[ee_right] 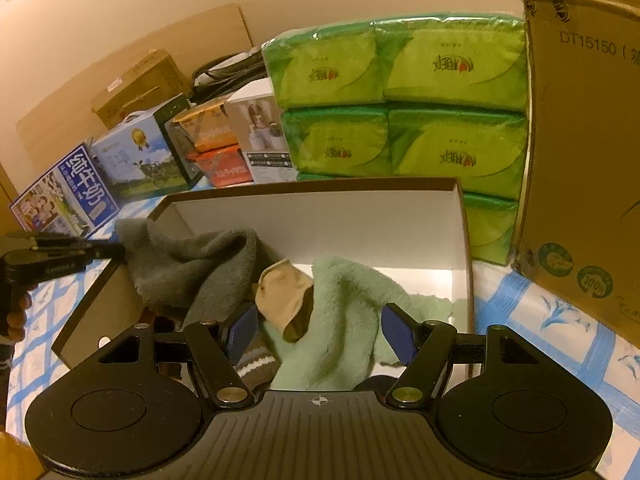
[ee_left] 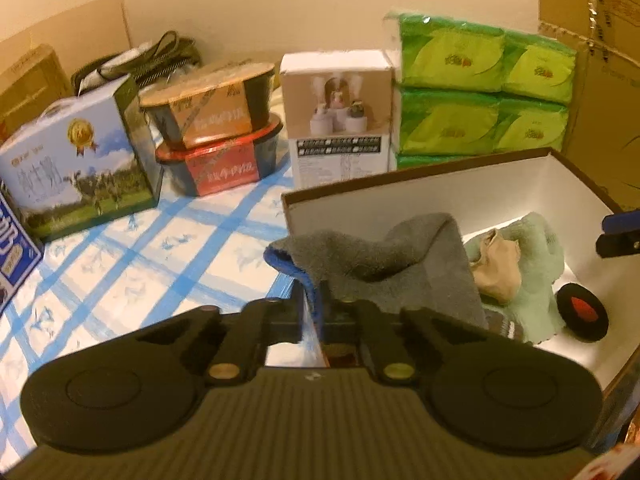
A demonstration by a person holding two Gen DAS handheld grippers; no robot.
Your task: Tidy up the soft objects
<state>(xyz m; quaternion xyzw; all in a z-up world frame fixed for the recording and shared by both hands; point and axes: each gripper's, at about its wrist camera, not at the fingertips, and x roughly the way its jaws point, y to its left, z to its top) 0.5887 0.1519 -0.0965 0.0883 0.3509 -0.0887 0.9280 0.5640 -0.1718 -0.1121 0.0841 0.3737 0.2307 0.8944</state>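
Observation:
A white-lined cardboard box (ee_left: pixel 400 196) (ee_right: pixel 360 220) stands on the blue-checked cloth. My left gripper (ee_left: pixel 318 312) is shut on a grey towel (ee_left: pixel 384 264) at the box's left wall; the towel (ee_right: pixel 188 264) drapes over that wall into the box. In the box lie a pale green towel (ee_left: pixel 532 280) (ee_right: pixel 344 320), a beige sock (ee_left: pixel 496 268) (ee_right: pixel 284 292), a striped sock (ee_right: pixel 256 364) and a black round pad (ee_left: pixel 582 312). My right gripper (ee_right: pixel 316 334) is open and empty just above the green towel; its blue pad (ee_left: pixel 620 228) shows at the right edge.
Green tissue packs (ee_left: pixel 480 92) (ee_right: pixel 404 108) stand behind the box, a large cardboard carton (ee_right: pixel 584 152) to the right. A white carton (ee_left: pixel 340 120), stacked noodle bowls (ee_left: pixel 212 124) and milk cartons (ee_left: pixel 80 160) stand at the back left.

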